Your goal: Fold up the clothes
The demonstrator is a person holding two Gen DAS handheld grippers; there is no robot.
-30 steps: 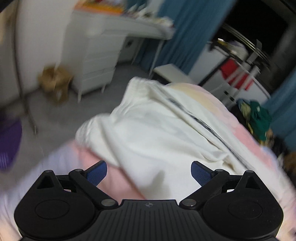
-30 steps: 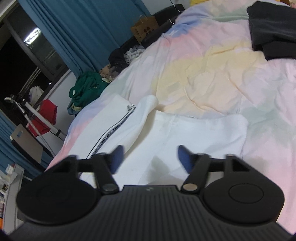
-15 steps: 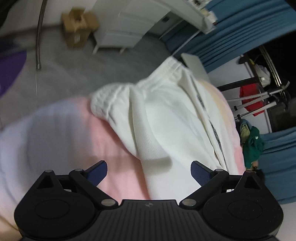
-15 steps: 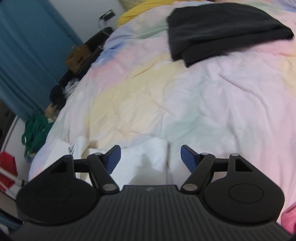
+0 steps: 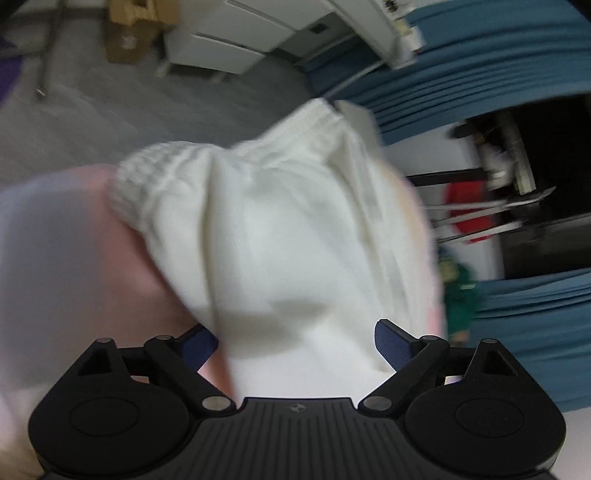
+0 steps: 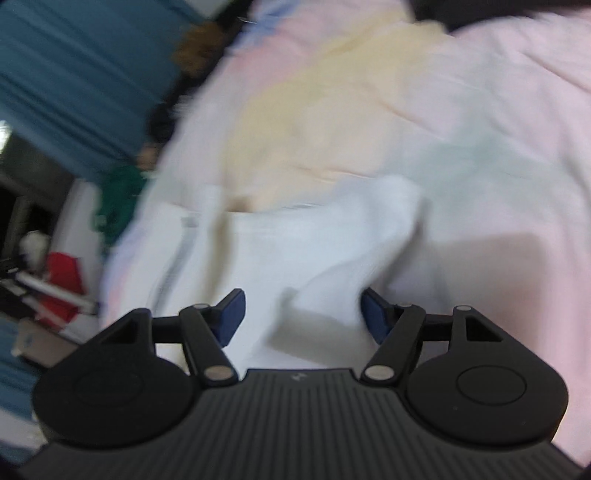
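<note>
**Both grippers spread over the white garment**

The white garment (image 5: 288, 236) lies on the pastel bedsheet (image 5: 74, 258), near the bed's edge, with grey floor (image 5: 147, 110) beyond it. In the left wrist view its ribbed hem (image 5: 147, 184) is bunched at the far end, and the cloth runs back toward the camera and in between the fingers. The left gripper (image 5: 295, 343) has its jaws wide apart, the cloth lying between the blue pads (image 5: 391, 347) without being pinched.

In the right wrist view the garment (image 6: 314, 240) spreads across the sheet (image 6: 480, 129) just ahead of the right gripper (image 6: 301, 314), a raised fold of it reaching between the fingers. Those jaws also stand apart, gripping nothing. Both views are blurred, so whether the pads touch the cloth is unclear. A dark garment (image 6: 480, 11) lies well apart at the far end of the bed.
</note>
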